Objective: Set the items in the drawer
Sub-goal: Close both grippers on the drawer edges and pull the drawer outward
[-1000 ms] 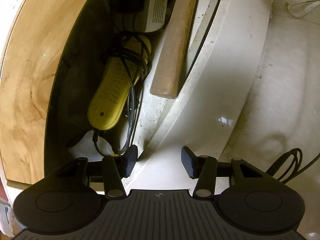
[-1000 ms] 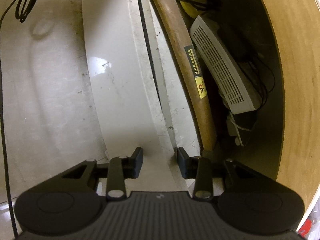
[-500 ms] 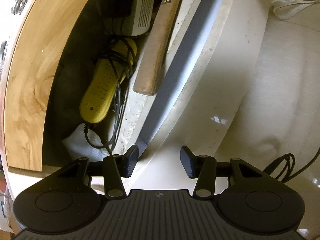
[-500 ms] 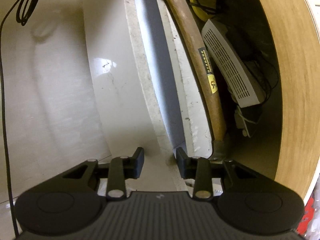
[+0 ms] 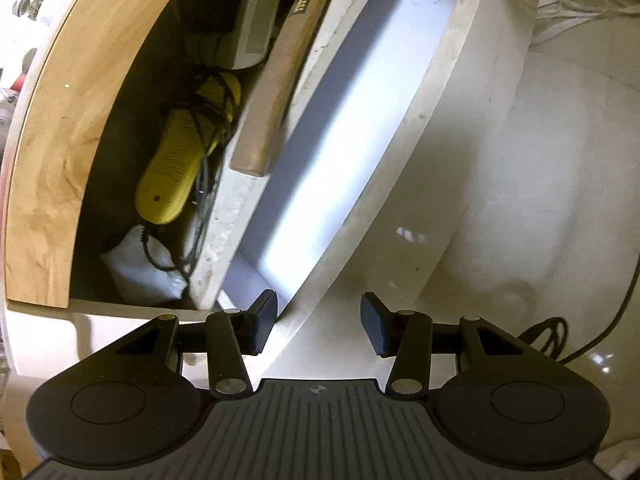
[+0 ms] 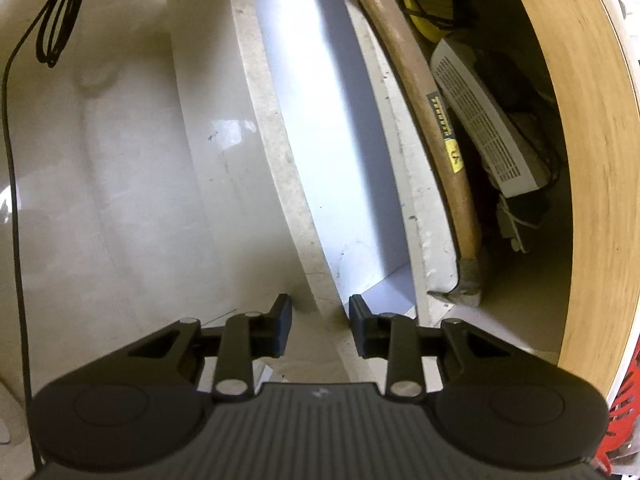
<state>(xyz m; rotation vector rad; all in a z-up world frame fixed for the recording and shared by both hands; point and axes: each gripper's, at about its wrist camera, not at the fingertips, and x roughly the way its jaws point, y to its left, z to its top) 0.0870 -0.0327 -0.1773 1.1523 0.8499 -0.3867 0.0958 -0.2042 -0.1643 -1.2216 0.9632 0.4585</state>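
Looks like a home: glossy tiled floor (image 5: 520, 184) beside a wood-topped cabinet (image 5: 60, 120), hammer (image 5: 276, 92) and router (image 6: 484, 120) stowed inside.

White drawer (image 5: 432, 92) — yellow-labelled wooden handle (image 5: 276, 92)

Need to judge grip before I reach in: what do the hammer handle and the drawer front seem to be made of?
Hammer handle: looks like bare or lightly varnished wood, tan with faint grain and a yellow-black label. Drawer front: probably white laminated particleboard, glossy face with a reflection, rough speckled top edge. Both grippers, left and right, straddle that edge, open.
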